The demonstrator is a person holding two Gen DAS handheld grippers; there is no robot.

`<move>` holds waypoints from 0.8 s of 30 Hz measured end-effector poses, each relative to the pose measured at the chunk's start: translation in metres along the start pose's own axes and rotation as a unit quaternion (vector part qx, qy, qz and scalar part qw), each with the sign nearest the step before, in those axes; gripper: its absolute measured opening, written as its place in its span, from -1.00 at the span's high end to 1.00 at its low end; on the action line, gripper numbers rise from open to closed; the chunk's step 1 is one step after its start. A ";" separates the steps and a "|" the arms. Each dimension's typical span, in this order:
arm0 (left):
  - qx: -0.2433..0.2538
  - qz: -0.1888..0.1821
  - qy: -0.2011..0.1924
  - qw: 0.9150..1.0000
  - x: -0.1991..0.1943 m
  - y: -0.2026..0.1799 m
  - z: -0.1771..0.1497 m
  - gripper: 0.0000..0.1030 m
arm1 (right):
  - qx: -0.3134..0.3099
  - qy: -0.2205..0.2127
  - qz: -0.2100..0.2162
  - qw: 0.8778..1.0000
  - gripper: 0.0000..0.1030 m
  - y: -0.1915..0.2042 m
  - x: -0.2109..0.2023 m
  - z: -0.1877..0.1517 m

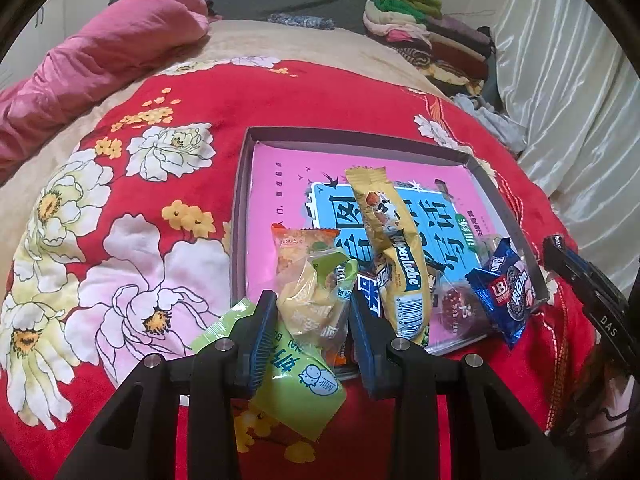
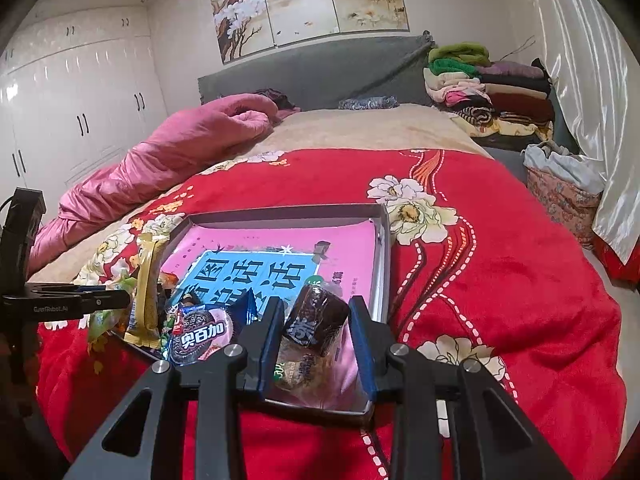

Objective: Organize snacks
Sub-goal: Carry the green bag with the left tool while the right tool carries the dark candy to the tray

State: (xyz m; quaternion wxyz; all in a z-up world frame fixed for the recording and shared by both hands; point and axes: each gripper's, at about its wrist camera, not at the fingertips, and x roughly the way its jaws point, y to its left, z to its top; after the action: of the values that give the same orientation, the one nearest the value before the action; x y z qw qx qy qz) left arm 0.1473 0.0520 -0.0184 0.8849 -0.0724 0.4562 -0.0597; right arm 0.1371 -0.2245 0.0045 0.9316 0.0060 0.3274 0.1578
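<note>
A bed covered with a red floral blanket (image 1: 168, 184) carries a shallow grey tray (image 1: 239, 184) lined with a pink printed sheet, and the snacks lie heaped at the tray's near end. Farthest left, a green milk-candy packet (image 1: 296, 384) hangs over the tray's near edge onto the blanket. Just right of it, the left tool (image 1: 314, 312) stands with its blue pads closed on a clear bag of yellow snacks (image 1: 316, 304), which rests against an orange packet (image 1: 298, 246) behind it. Next comes a long yellow wafer bar (image 1: 394, 248), lying lengthwise over the pile, then a round dark red sweet (image 1: 456, 304), and a blue cookie packet (image 1: 504, 284) leaning on the tray's right wall. In the right wrist view, the right tool (image 2: 318, 316) is closed as far as it goes on a dark brown wrapped cake (image 2: 316, 314), held over the tray's near right corner, just right of the blue cookie packet.
</note>
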 end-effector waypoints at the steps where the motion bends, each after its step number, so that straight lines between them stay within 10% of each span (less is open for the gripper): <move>1: 0.000 0.000 0.000 1.000 0.000 0.000 0.000 0.26 | 0.000 0.001 0.000 1.000 0.34 0.000 0.001 0.000; 24: -0.002 0.002 -0.001 1.000 0.005 0.000 0.002 0.26 | 0.001 0.036 -0.018 0.999 0.34 -0.006 0.020 -0.005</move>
State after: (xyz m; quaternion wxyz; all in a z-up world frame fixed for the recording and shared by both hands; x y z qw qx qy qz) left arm 0.1517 0.0509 -0.0209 0.8853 -0.0739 0.4556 -0.0570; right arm 0.1505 -0.2244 -0.0123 0.9217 -0.0044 0.3613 0.1412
